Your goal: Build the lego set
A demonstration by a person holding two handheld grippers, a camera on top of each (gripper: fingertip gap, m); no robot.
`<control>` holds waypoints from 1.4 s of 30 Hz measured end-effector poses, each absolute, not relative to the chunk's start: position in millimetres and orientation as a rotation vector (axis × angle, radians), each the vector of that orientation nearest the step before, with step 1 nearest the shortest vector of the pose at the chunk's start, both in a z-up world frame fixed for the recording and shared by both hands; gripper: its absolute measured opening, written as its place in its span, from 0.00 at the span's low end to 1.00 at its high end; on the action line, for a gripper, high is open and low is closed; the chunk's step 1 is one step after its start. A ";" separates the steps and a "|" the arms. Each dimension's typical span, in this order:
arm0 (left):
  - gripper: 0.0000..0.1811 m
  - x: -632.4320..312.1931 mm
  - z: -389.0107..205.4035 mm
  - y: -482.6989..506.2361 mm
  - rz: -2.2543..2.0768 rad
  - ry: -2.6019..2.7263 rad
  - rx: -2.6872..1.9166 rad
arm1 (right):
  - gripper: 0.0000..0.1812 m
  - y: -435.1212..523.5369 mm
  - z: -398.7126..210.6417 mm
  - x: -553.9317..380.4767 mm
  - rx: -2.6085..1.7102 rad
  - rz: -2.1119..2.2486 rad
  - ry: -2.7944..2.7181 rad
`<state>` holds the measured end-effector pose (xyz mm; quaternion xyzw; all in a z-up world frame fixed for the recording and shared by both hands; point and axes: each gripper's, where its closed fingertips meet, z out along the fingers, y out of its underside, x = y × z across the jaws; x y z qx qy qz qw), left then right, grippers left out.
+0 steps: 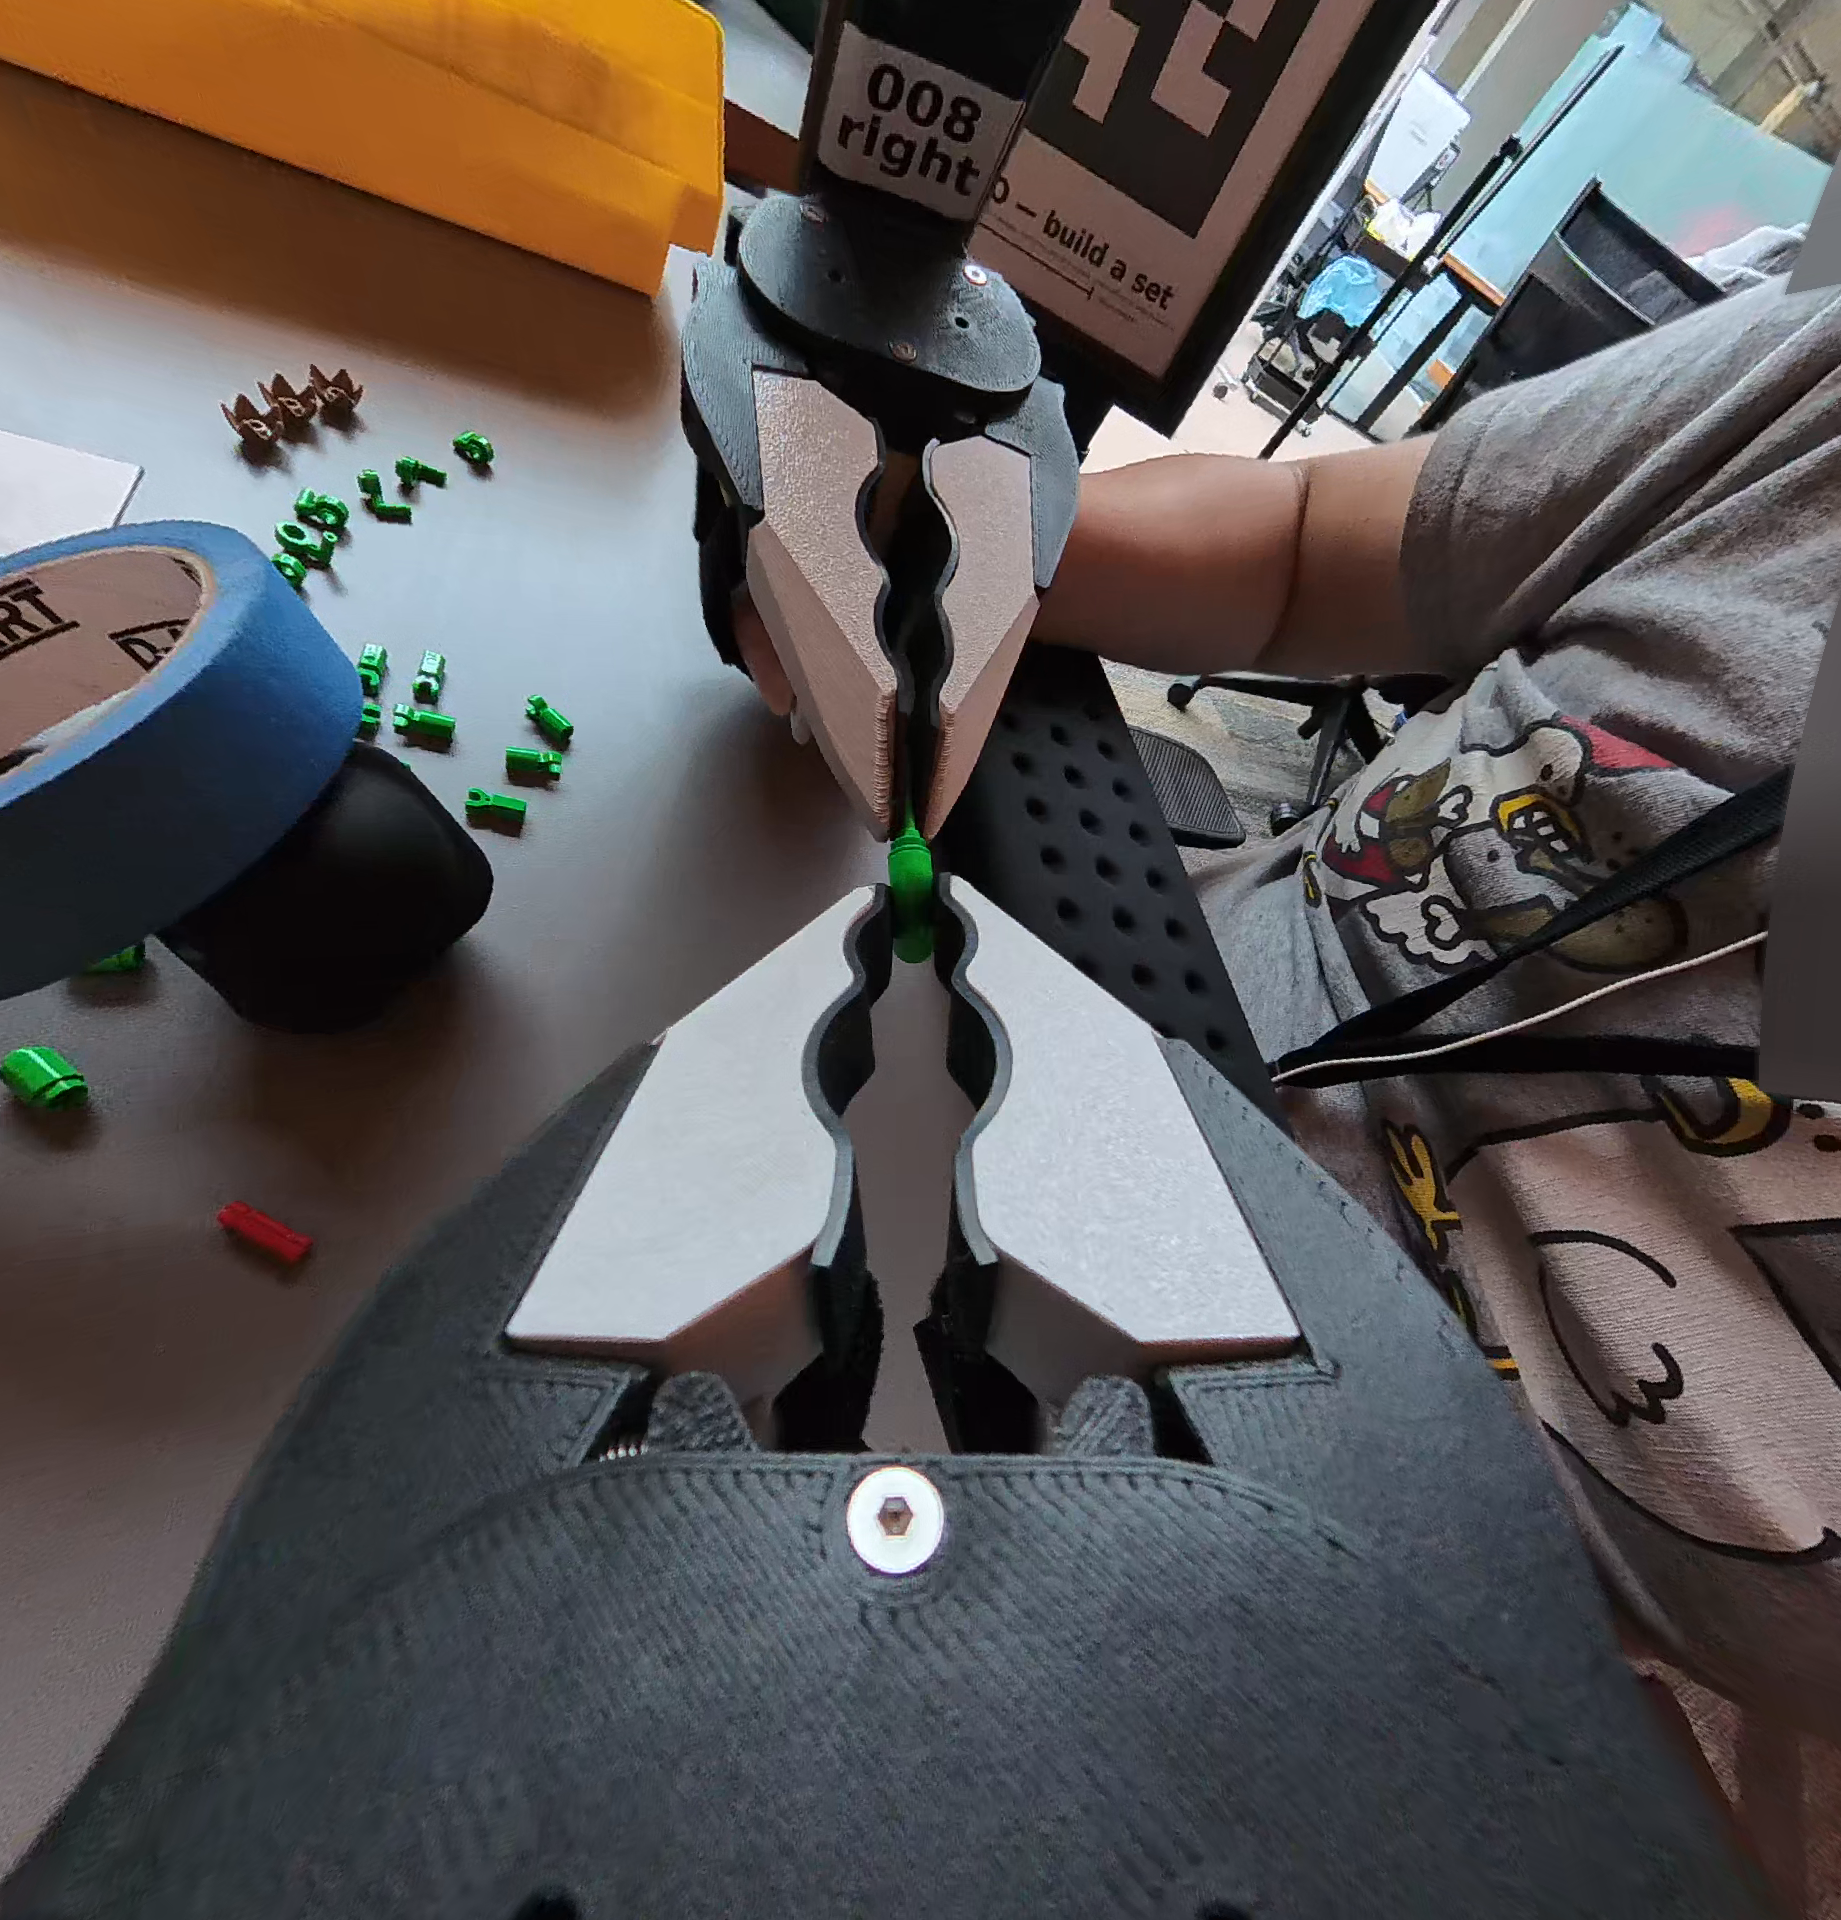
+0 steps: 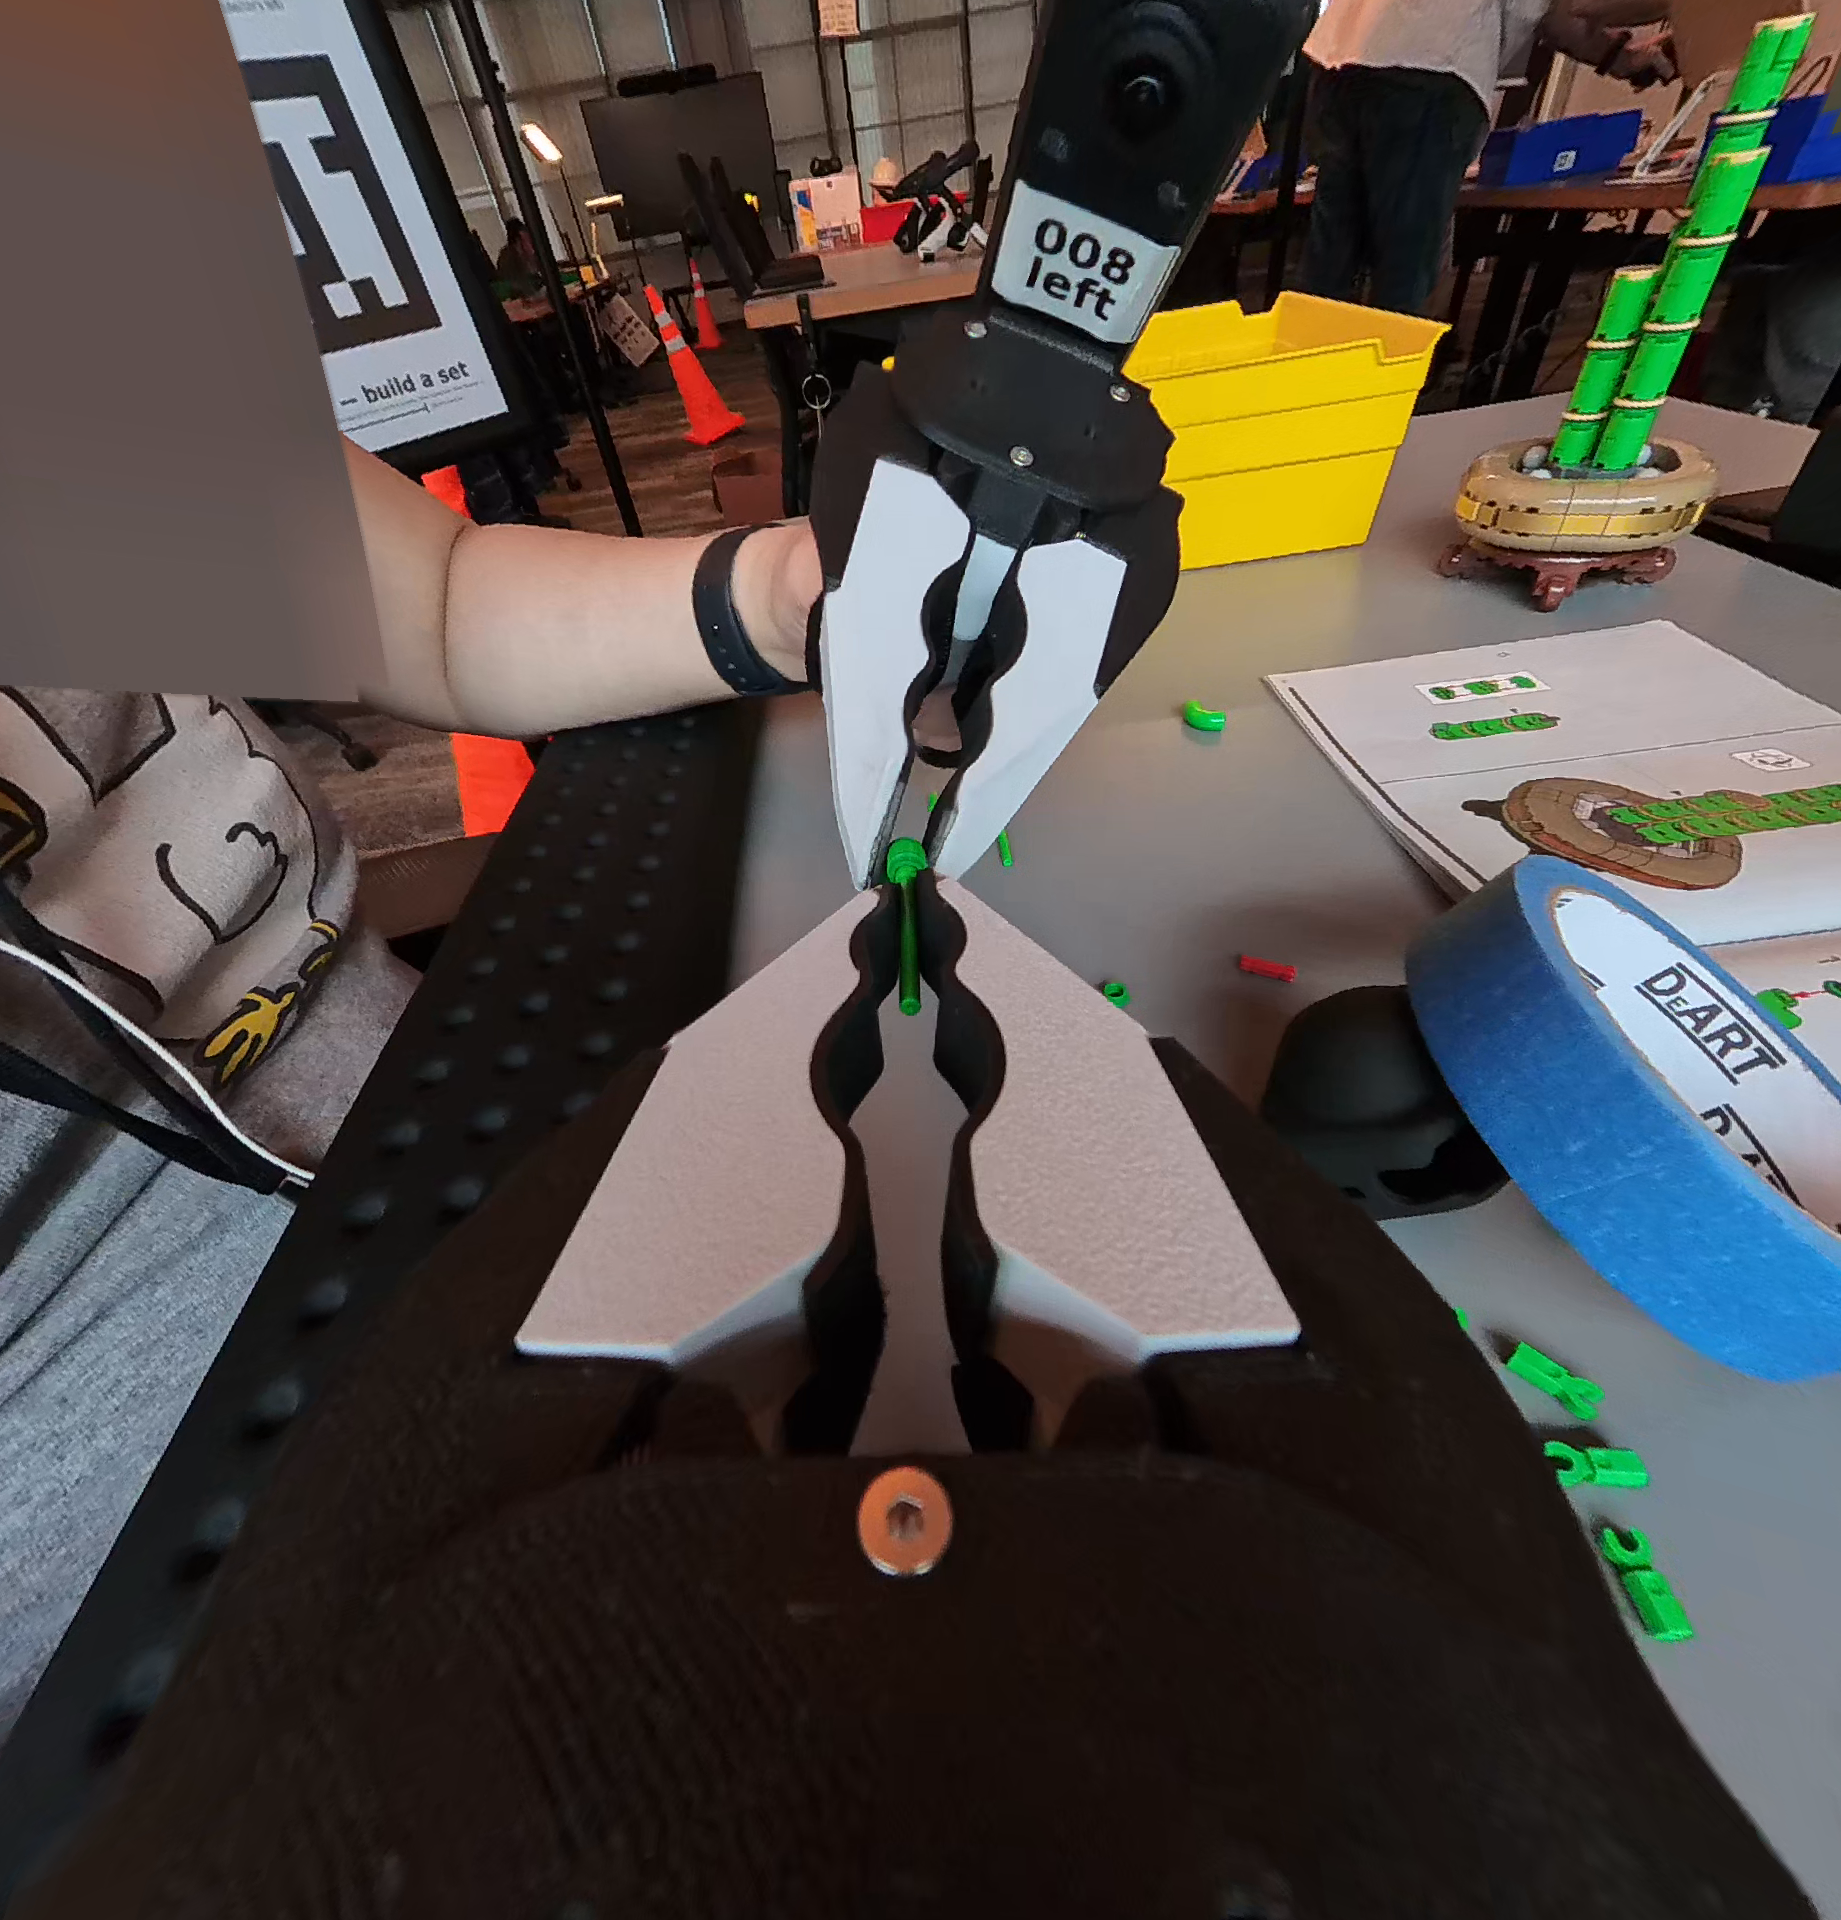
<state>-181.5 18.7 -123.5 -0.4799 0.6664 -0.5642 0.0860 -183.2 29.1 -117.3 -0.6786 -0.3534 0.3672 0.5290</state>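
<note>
My left gripper is shut on a small green connector piece. My right gripper is shut on a thin green rod that runs back between its fingers. The two grippers meet tip to tip over the table's near edge, with the rod's end at the connector. The right gripper comes down from above in the left wrist view. The left gripper does the same in the right wrist view, where the connector shows as a round green end.
A blue tape roll leans on a black rounded object. Loose green pieces, a red piece and brown pieces lie nearby. Farther off are instruction sheets, a green bamboo model and a yellow bin. My left and right fingertips are right by each other.
</note>
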 end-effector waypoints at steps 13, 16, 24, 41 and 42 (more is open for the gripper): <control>0.02 -188.5 -140.1 14.4 -1.488 2.130 -1.459 | 0.01 26.2 -131.7 -191.4 -1.685 0.870 -0.883; 0.02 -190.0 -142.3 12.9 -1.472 2.153 -1.466 | 0.01 25.1 -133.2 -193.3 -1.688 0.854 -0.901; 0.02 -191.5 -150.8 10.8 -1.416 2.204 -1.477 | 0.01 24.0 -139.9 -196.4 -1.712 0.849 -0.935; 0.02 -170.4 -83.6 79.6 -2.161 1.261 -1.635 | 0.17 45.4 -63.1 -132.3 -1.449 0.835 -0.530; 0.02 -170.2 -82.3 80.9 -2.141 1.257 -1.621 | 0.17 46.4 -62.8 -130.5 -1.454 0.837 -0.512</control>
